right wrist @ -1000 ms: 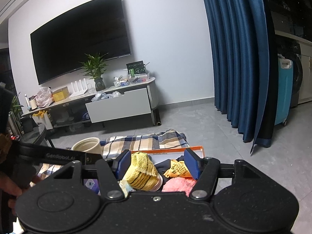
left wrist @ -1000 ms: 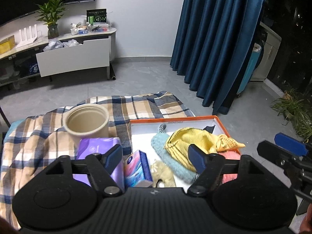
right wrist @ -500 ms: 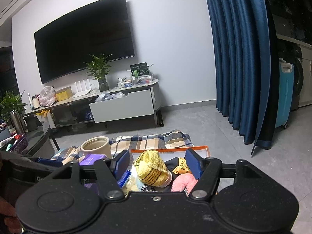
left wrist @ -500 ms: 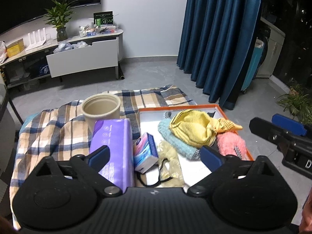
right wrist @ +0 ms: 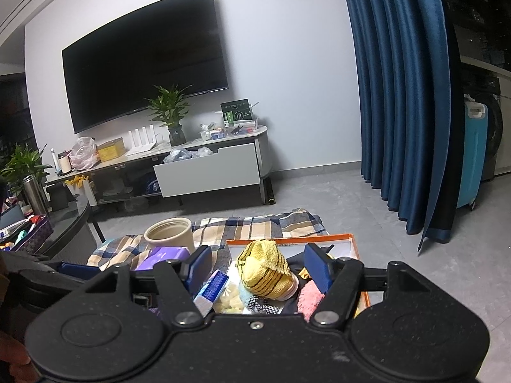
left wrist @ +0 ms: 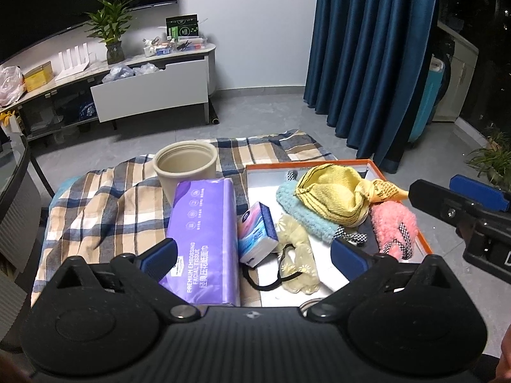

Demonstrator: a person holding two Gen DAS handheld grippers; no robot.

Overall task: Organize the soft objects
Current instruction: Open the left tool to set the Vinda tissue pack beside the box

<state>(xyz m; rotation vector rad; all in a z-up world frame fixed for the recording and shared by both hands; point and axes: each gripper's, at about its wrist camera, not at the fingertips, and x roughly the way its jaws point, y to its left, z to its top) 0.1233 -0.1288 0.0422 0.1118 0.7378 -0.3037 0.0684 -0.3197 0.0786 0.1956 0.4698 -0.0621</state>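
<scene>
Our left gripper (left wrist: 252, 255) has just spread its jaws wide and empty, purple tissue pack (left wrist: 202, 239) lying free between them, so we're choosing a next grab.

Place: a home living room
Signs: wall-mounted television (right wrist: 143, 73), low TV cabinet (right wrist: 191, 172), potted plant (right wrist: 169, 111), blue floor-length curtains (right wrist: 399, 95)

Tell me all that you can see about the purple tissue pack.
The purple tissue pack is a long soft pack in glossy plastic wrap, printed in white with "Premium Embossing Facial Tissue". It lies flat on the plaid blanket, its far end against the beige cup and its right side touching the small blue tissue packet. No gripper holds it.
</scene>
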